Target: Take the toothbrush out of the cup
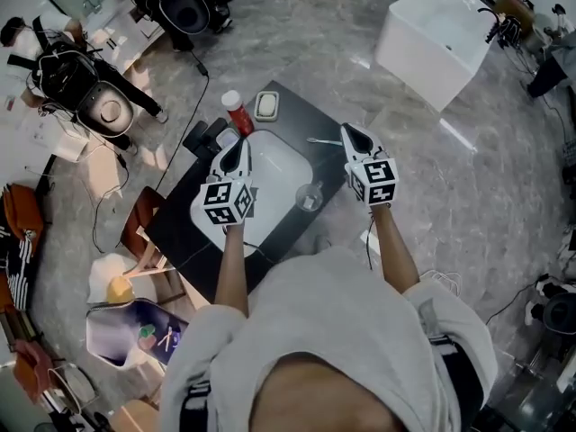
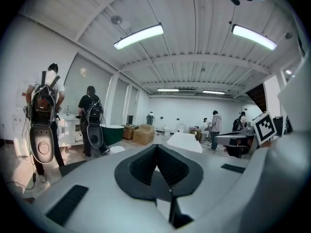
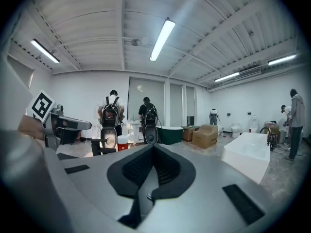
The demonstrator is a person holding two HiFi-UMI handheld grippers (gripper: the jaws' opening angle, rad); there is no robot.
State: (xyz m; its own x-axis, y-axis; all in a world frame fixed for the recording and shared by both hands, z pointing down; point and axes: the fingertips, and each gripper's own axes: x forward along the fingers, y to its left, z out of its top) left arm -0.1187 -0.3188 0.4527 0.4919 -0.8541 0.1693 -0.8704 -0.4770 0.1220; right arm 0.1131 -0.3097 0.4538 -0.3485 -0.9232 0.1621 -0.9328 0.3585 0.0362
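Observation:
A clear cup (image 1: 309,196) stands upright on the black counter (image 1: 297,106), by the right rim of the white basin (image 1: 270,165); I see nothing in it. A thin pale toothbrush (image 1: 322,140) lies flat on the counter behind the cup. My right gripper (image 1: 349,130) hovers just right of the brush, shut and empty, as the right gripper view (image 3: 154,147) confirms. Over the basin's left side my left gripper (image 1: 241,145) is also shut with nothing in it (image 2: 156,147). Both gripper views look out level across the room, not at the counter.
A red bottle with a white cap (image 1: 237,111), a soap dish (image 1: 266,105) and black items (image 1: 202,138) sit at the counter's far left. A white bathtub (image 1: 441,34) stands at the back right. People with backpacks (image 1: 67,70) and a chair (image 1: 144,214) are to the left.

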